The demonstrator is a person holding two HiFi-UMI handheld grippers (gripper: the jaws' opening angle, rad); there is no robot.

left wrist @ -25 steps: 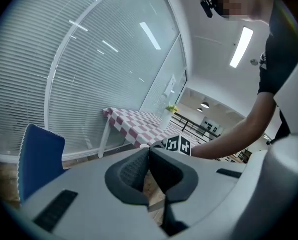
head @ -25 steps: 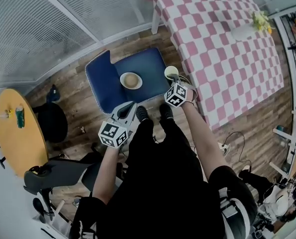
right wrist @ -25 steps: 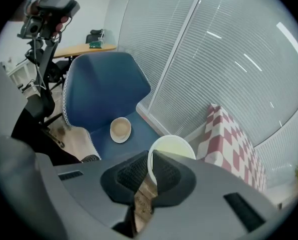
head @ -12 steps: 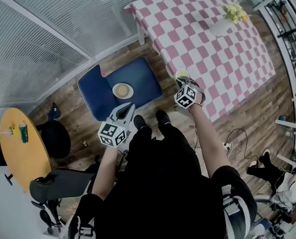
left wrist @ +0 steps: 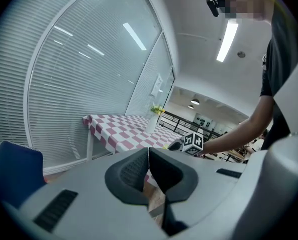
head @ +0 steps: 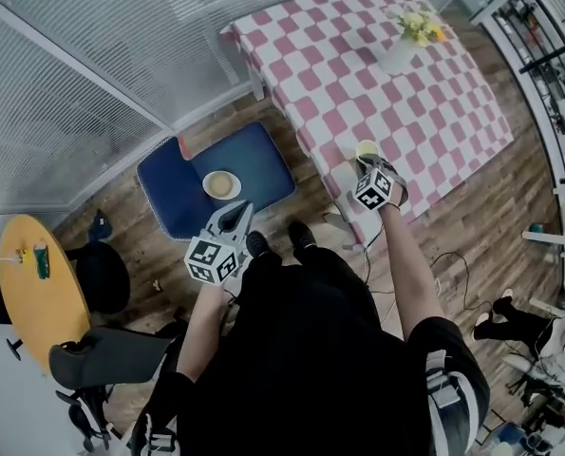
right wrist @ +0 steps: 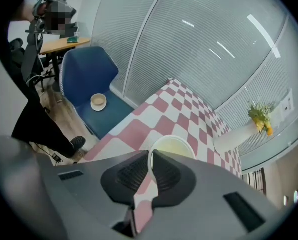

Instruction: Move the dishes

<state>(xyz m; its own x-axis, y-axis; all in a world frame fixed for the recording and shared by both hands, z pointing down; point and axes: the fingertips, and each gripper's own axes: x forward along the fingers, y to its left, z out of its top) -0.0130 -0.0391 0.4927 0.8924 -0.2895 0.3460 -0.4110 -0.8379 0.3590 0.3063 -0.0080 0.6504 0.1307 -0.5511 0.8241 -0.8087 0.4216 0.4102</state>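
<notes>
One arm [head: 407,264] outstretched (right claw [right wrist: 150,157] on bowl [right wrist: 176,145])

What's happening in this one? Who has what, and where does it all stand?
A person stands between a blue chair and a table with a pink-and-white checked cloth, a gripper in each hand. The right gripper is shut on the rim of a pale cup and holds it above the near edge of the table. The left gripper is shut and empty, near the chair. A small bowl sits on the chair seat, not yet moved.
</notes>
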